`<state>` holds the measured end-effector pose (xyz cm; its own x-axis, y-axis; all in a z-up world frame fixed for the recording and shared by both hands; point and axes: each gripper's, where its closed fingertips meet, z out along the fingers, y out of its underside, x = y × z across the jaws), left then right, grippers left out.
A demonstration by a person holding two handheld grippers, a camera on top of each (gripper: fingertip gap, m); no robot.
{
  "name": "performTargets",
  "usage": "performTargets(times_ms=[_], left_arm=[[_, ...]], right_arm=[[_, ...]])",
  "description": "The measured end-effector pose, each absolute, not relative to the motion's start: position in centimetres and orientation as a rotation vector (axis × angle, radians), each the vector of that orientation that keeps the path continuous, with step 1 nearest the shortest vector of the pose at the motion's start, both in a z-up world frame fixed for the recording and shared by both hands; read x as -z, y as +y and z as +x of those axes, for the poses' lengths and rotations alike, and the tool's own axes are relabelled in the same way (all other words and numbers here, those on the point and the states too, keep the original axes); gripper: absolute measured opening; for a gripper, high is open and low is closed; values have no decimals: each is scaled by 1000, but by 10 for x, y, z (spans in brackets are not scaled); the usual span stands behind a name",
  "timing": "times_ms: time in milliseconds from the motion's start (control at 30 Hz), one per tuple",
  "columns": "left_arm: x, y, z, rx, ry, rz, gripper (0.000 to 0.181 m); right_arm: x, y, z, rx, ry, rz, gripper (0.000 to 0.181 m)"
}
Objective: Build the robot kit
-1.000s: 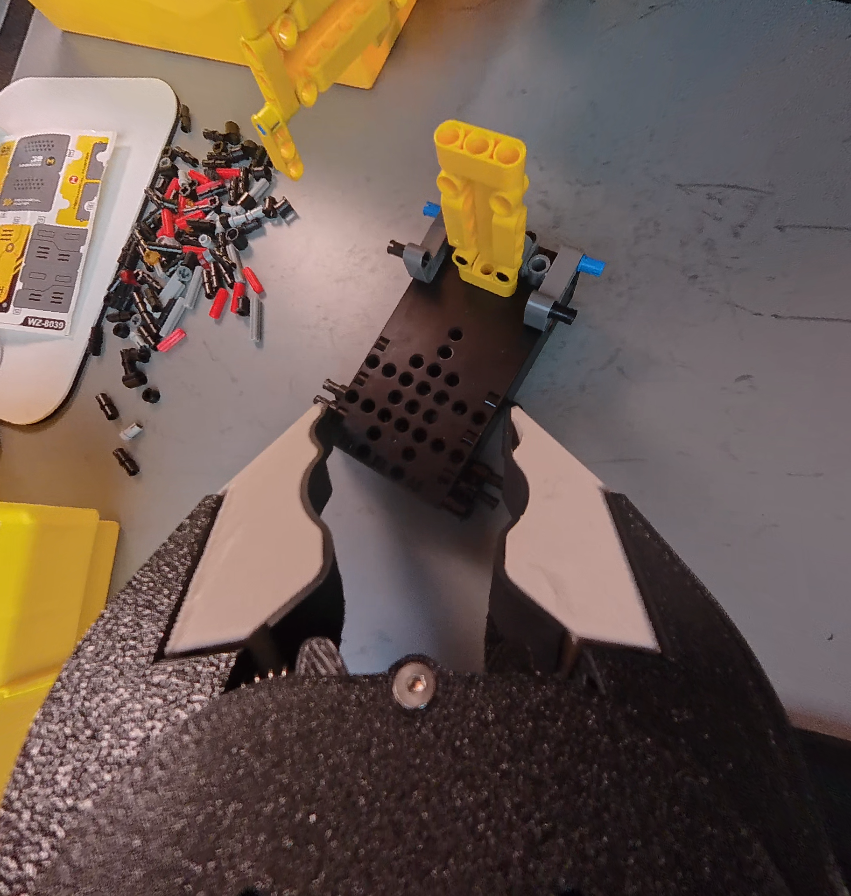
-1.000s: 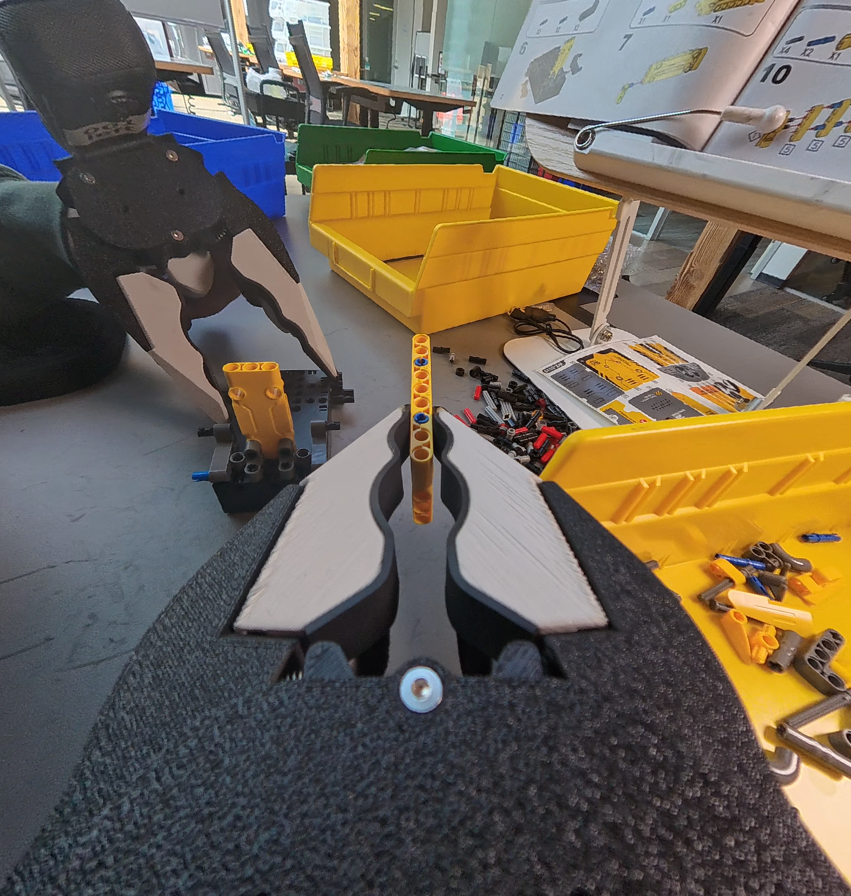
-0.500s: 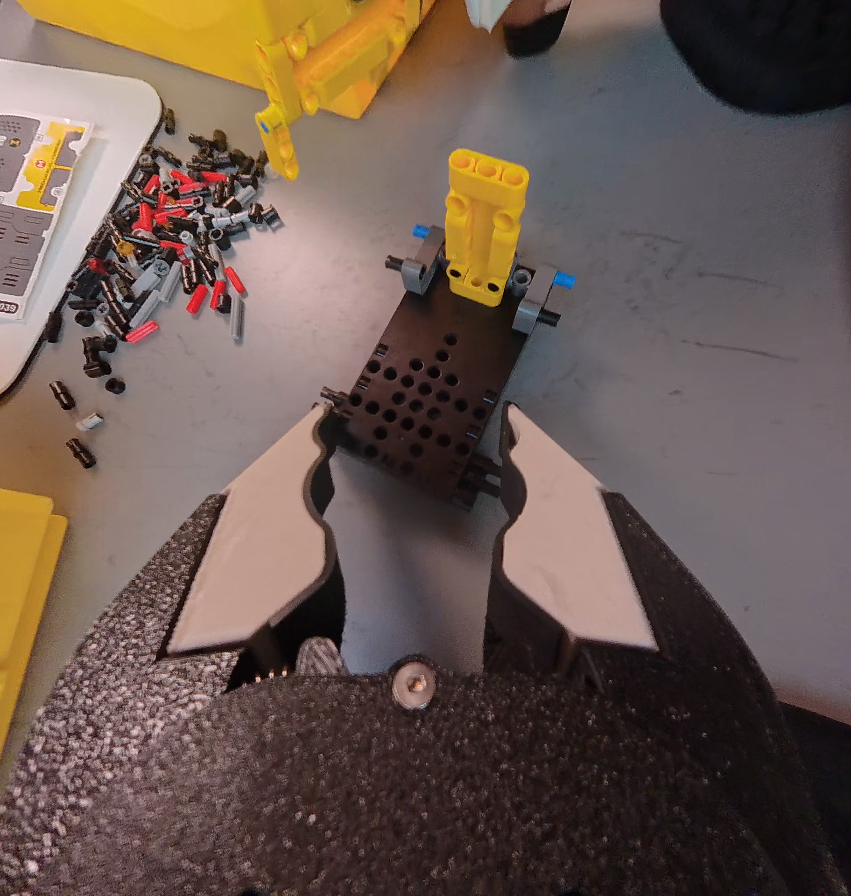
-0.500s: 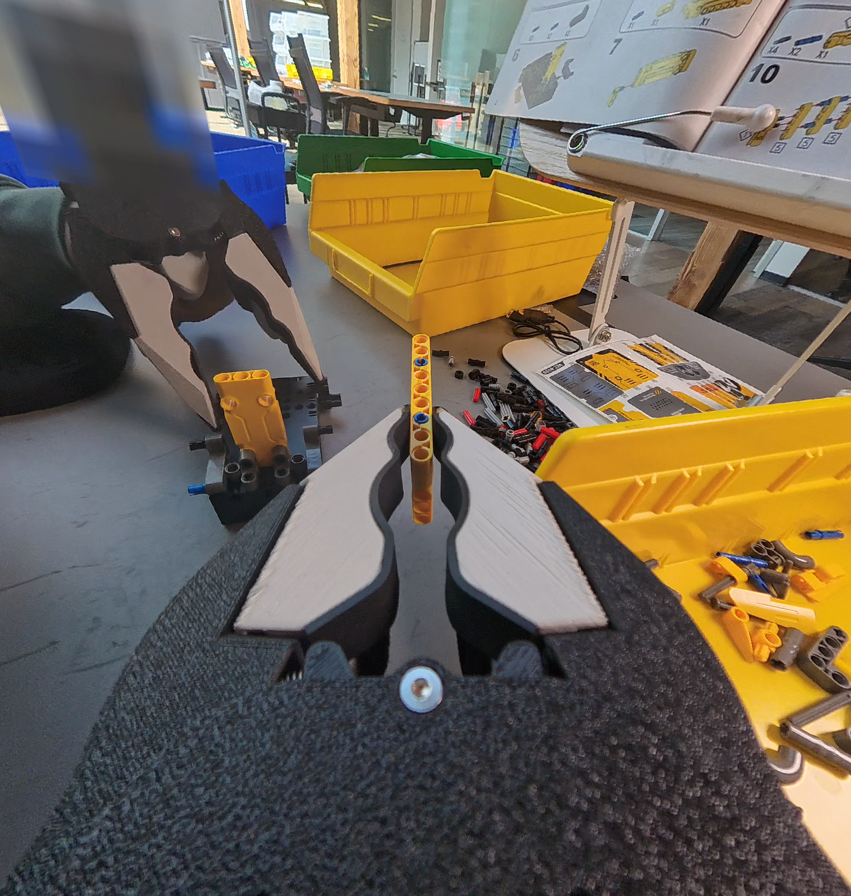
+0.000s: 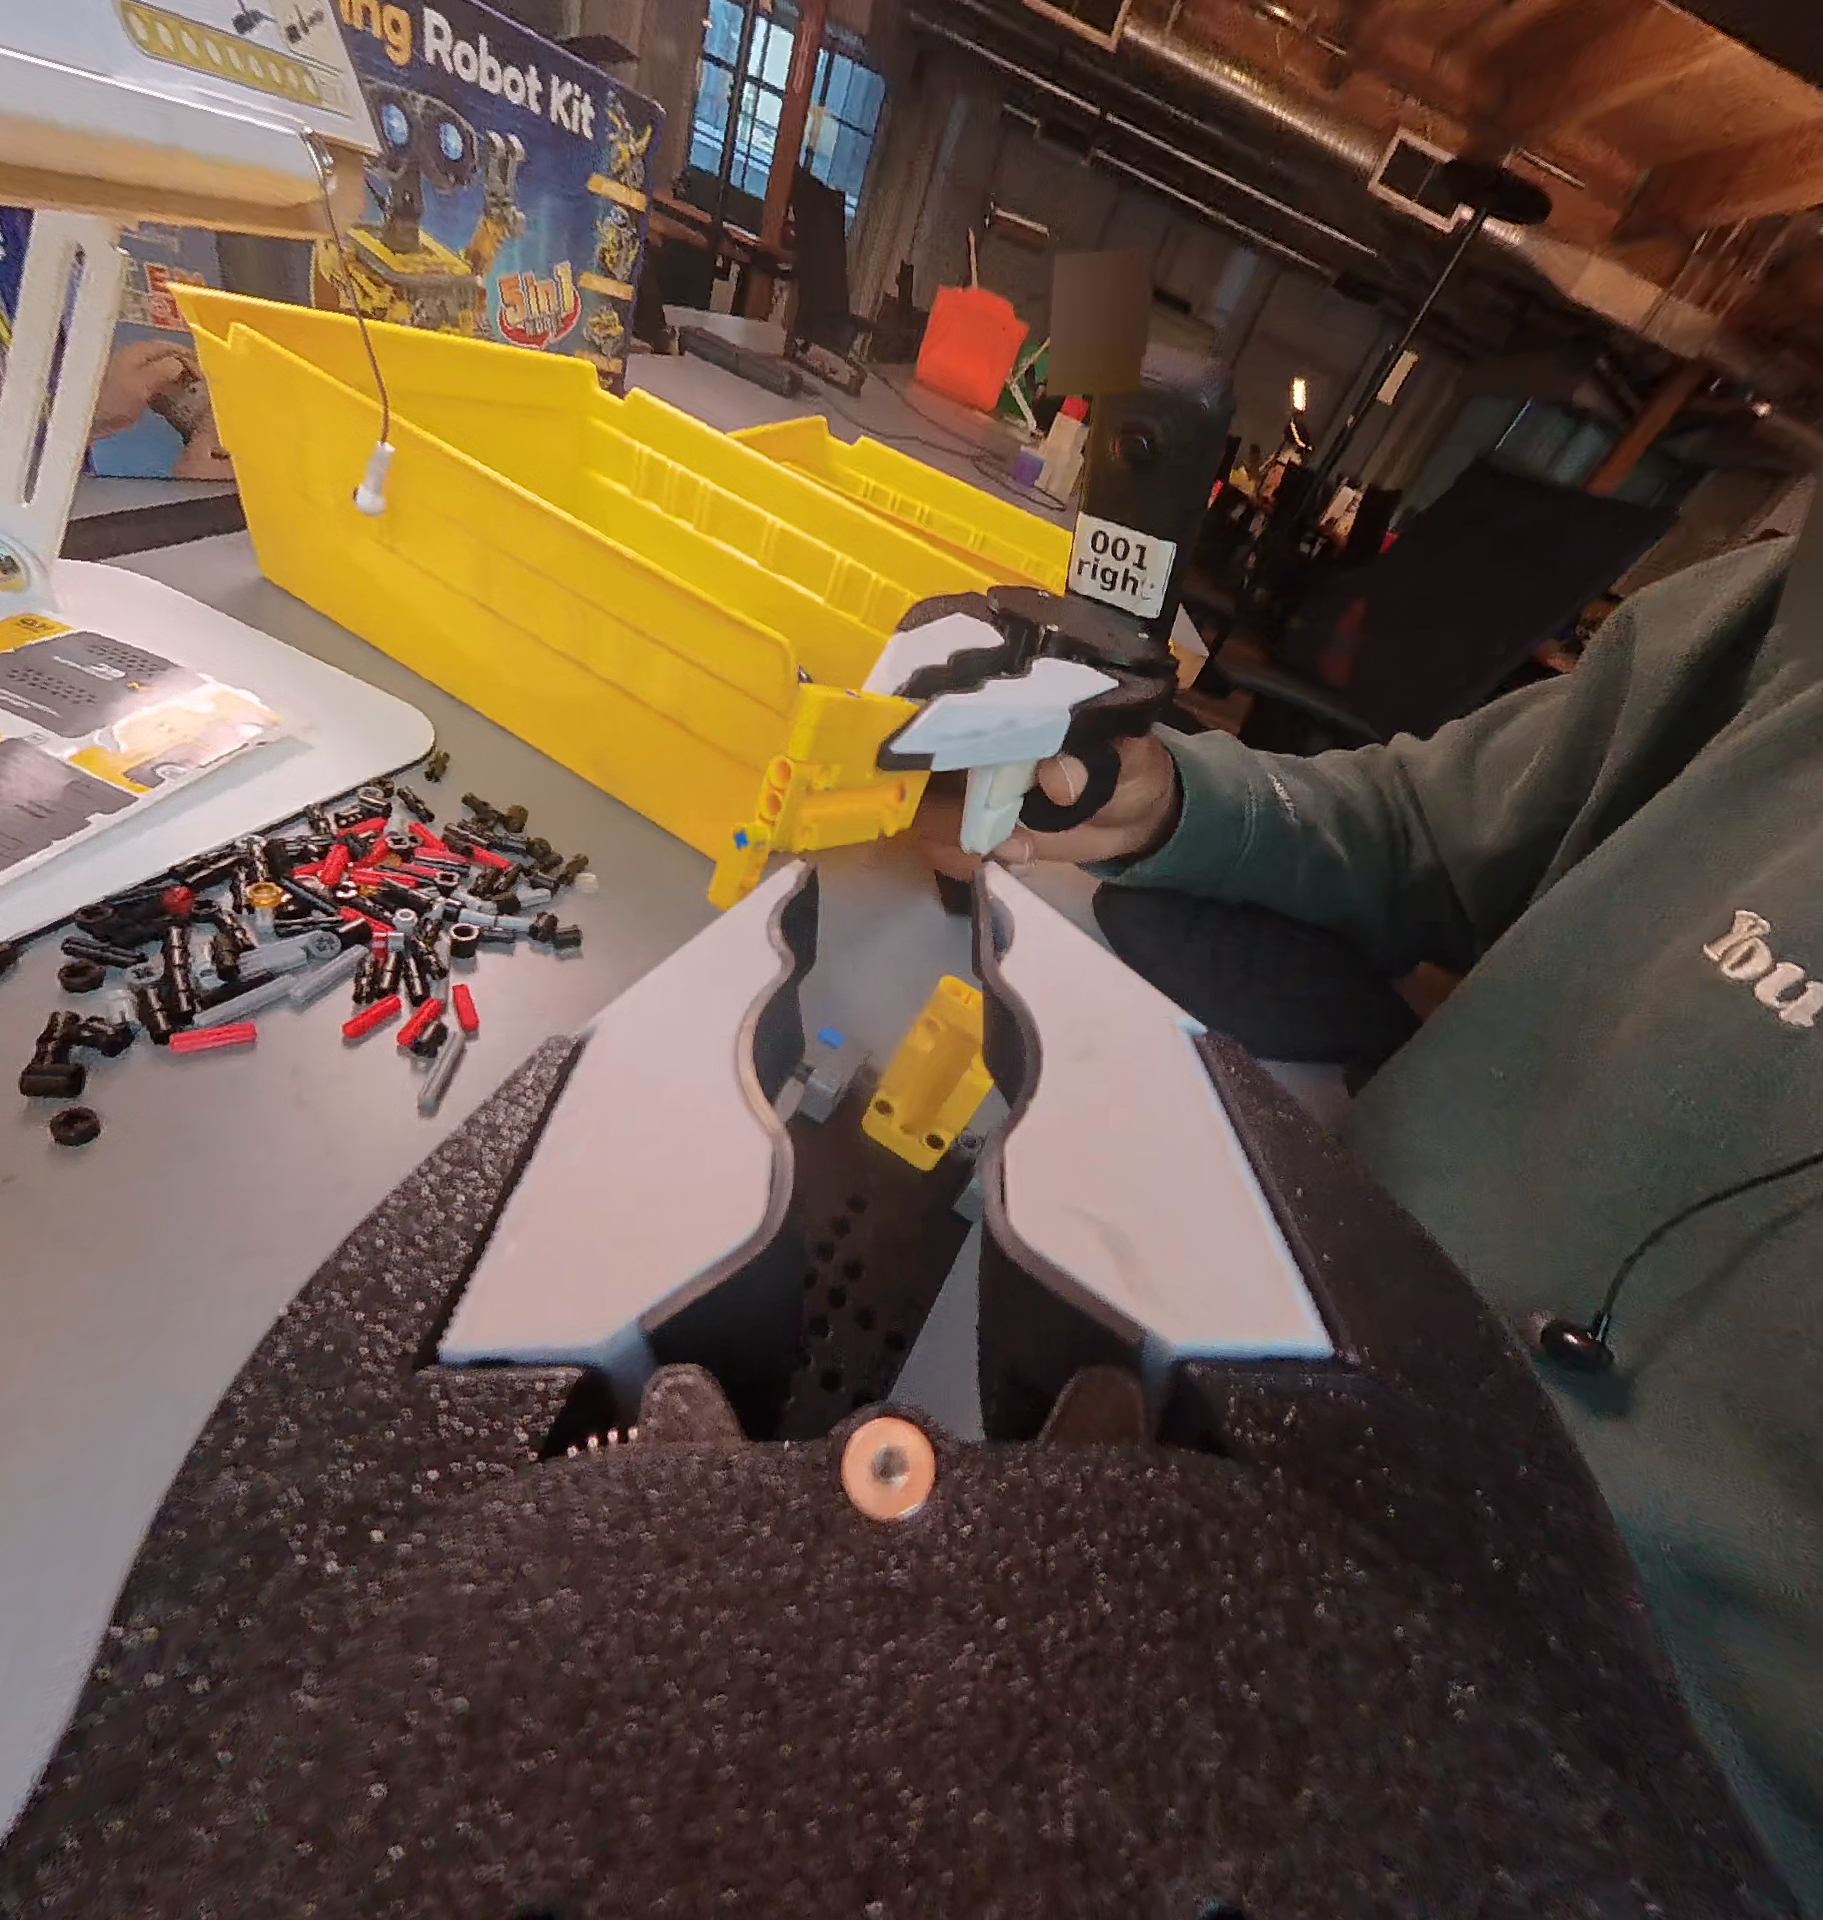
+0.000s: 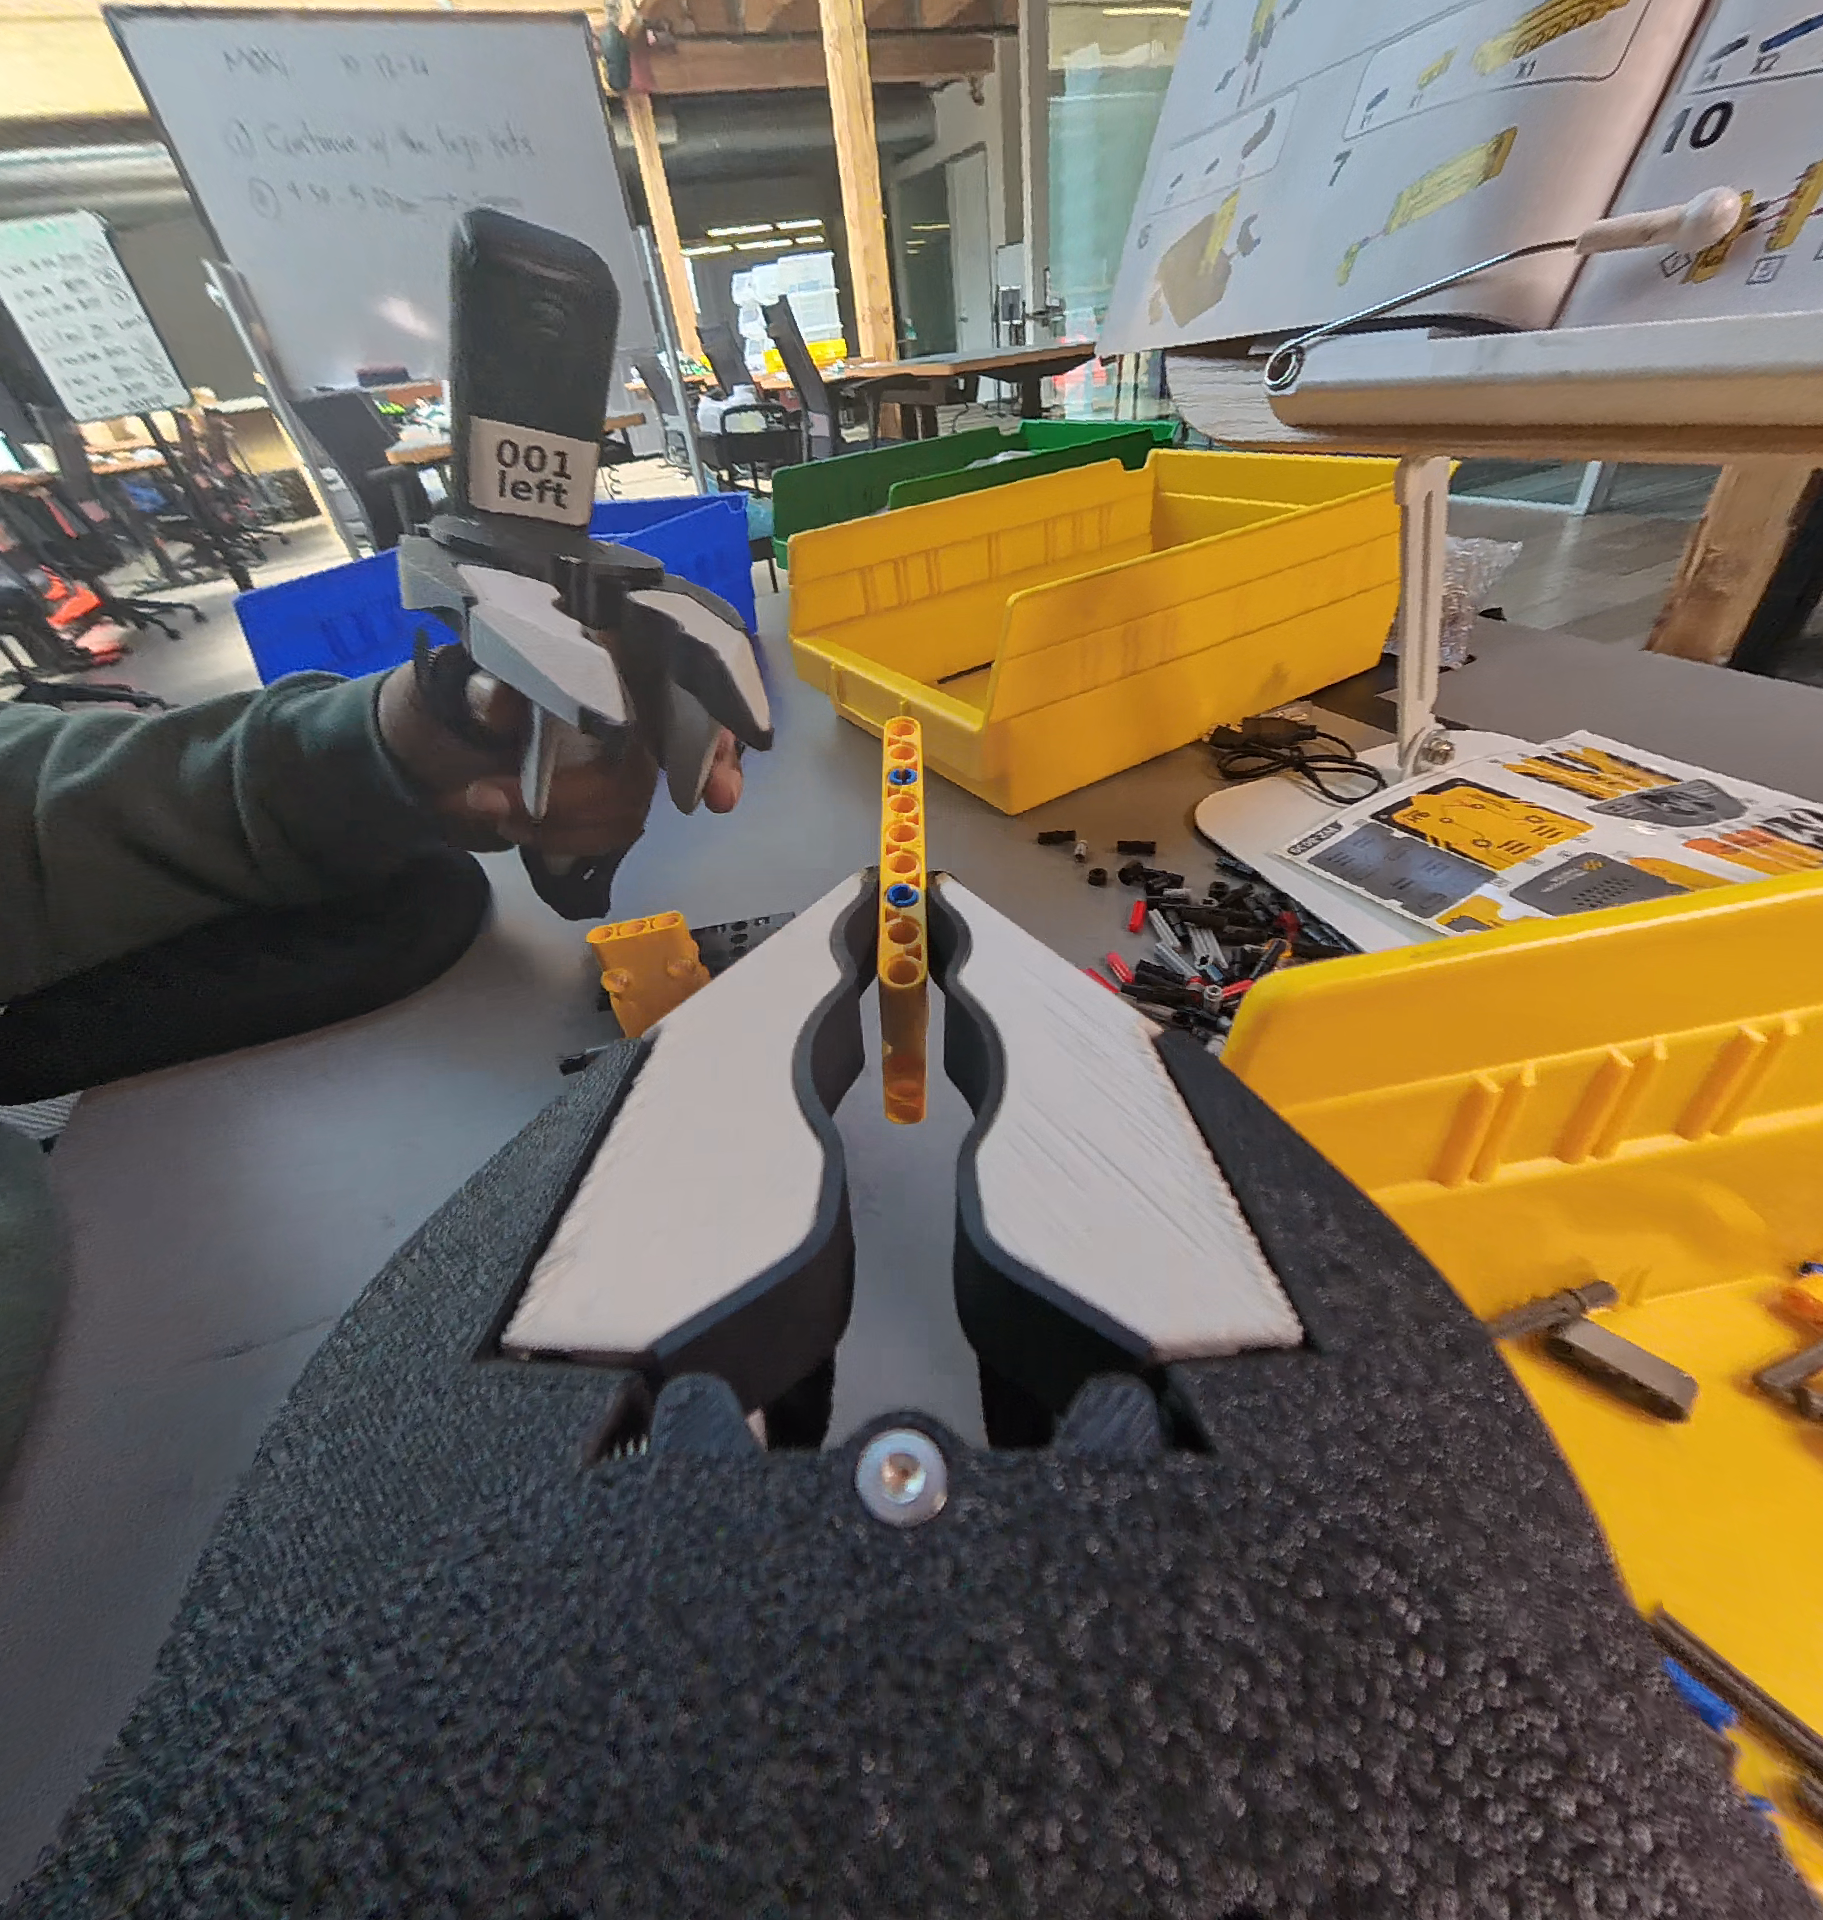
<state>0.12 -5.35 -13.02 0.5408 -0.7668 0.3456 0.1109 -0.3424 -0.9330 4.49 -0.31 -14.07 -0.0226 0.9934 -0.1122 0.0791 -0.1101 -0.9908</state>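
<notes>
My left gripper (image 5: 896, 883) hovers over a black perforated plate (image 5: 855, 1268) on the grey table. Its jaws are partly open and grip nothing. A yellow block (image 5: 928, 1081) stands at the plate's far end, partly hidden by my right finger. The right wrist view shows the left gripper (image 6: 683, 727) raised in a hand above the yellow block (image 6: 647, 961) and the plate (image 6: 746, 928). My right gripper (image 6: 904, 883) is shut on a long yellow holed beam (image 6: 902, 831) with blue pins and holds it upright. The left wrist view shows the beam (image 5: 772, 800) just beyond the plate.
A pile of small red, black and grey pins (image 5: 315, 914) lies left of the plate. Yellow bins (image 6: 1094, 623) stand behind. A yellow parts bin (image 6: 1509, 1091) is close on the right. A booklet stand's white base (image 5: 367, 727) carries a sticker sheet. A green sleeve (image 5: 1406, 831) is at right. Some 8 centimetres of space lies between my two pairs of fingers. The yellow block (image 5: 928, 1081) sits 7 centimetres or so from the ends of my left fingers. The black perforated plate (image 5: 855, 1268) sits 10 centimetres or so from the ends of my left fingers.
My left gripper has tilted up from looking down at the plate to looking forward over it, and its jaws have narrowed. My right gripper still holds the beam, a little nearer the plate.
</notes>
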Motion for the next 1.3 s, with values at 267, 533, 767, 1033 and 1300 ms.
performTargets(times_ms=[267, 533, 767, 1033, 1300], left_arm=[[128, -31, -1, 1052, 528, -1682, 29], [118, -22, -9, 1168, 530, -1649, 4], [127, -33, -10, 1356, 416, -1628, 10], [130, -30, -14, 1500, 213, -1652, 7], [136, -26, -26, 1520, 143, -1654, 6]], right_arm=[[127, -14, 26, -1388, -1211, -1346, 7], [122, -18, 12, -1480, -1203, -1490, 7], [119, -23, 8, -1735, -1091, -1589, 6], [121, -22, 12, -1927, -1022, -1617, 21], [138, -11, 26, -1706, -1159, -1632, 18]])
